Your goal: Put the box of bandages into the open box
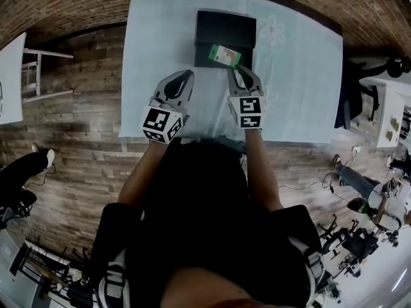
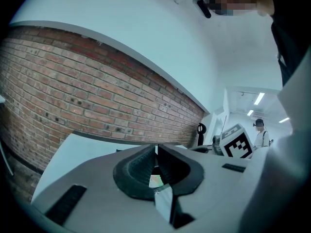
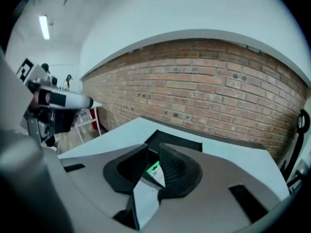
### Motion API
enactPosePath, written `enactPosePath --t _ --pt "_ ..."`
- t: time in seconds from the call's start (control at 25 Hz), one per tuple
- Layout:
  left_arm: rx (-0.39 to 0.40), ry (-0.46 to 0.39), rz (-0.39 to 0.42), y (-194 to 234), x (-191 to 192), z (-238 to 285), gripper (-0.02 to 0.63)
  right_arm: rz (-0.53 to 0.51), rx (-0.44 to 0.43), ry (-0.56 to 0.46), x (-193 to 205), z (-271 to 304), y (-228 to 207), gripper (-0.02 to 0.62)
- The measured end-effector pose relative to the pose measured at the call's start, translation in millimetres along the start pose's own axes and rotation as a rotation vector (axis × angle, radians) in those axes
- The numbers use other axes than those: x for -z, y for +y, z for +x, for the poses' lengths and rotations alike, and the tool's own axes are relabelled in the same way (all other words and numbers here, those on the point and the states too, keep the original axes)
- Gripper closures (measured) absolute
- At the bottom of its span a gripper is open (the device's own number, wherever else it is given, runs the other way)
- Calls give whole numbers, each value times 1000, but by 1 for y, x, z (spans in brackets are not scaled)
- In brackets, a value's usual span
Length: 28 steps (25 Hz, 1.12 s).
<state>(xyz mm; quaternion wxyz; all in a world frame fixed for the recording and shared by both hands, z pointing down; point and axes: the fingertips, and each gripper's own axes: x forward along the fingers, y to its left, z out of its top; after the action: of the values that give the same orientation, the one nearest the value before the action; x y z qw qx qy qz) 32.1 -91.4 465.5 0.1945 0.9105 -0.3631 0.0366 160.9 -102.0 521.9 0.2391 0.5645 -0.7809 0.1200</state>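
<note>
The green and white box of bandages (image 1: 225,55) lies at the near edge of the black open box (image 1: 226,31) on the pale blue table (image 1: 160,37). My right gripper (image 1: 236,69) reaches it from the near side, shut on its right end. In the right gripper view the box of bandages (image 3: 154,171) sits wedged between the dark pads of the right gripper (image 3: 153,149), with the open box (image 3: 177,142) just beyond. To the left, the left gripper (image 1: 189,76) hovers over the cloth, its tips together and nothing in it. The left gripper view shows the left gripper (image 2: 156,149) with its jaws meeting.
A white stool (image 1: 38,69) stands on the wooden floor left of the table. A brick wall (image 3: 204,96) runs behind the table's far edge. Cables and gear (image 1: 366,236) clutter the floor at the right. The person's body fills the near side.
</note>
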Motion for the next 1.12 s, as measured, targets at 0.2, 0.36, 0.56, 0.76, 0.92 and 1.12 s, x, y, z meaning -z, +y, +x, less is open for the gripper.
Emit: enactPosePath --t 0.2,0.36,0.56,0.76,0.92,1.12 --pt "12 -9 10 -8 -4 -7 563 130 3 -77 -7 -29 6 517" --pt "9 -9 16 -8 -5 -14 563 169 11 -116 -9 -49 12 526" --pt "11 -14 23 -13 -7 -26 563 202 41 -174 -12 -77 20 534" --pt "30 -9 29 -22 -4 -32 563 231 61 -227 -16 -91 29 541" --pt "50 -2 37 -29 -1 -30 563 264 62 -240 -16 -93 28 545" --pt "63 -3 49 -29 -3 -28 563 261 68 -246 -18 -92 26 557"
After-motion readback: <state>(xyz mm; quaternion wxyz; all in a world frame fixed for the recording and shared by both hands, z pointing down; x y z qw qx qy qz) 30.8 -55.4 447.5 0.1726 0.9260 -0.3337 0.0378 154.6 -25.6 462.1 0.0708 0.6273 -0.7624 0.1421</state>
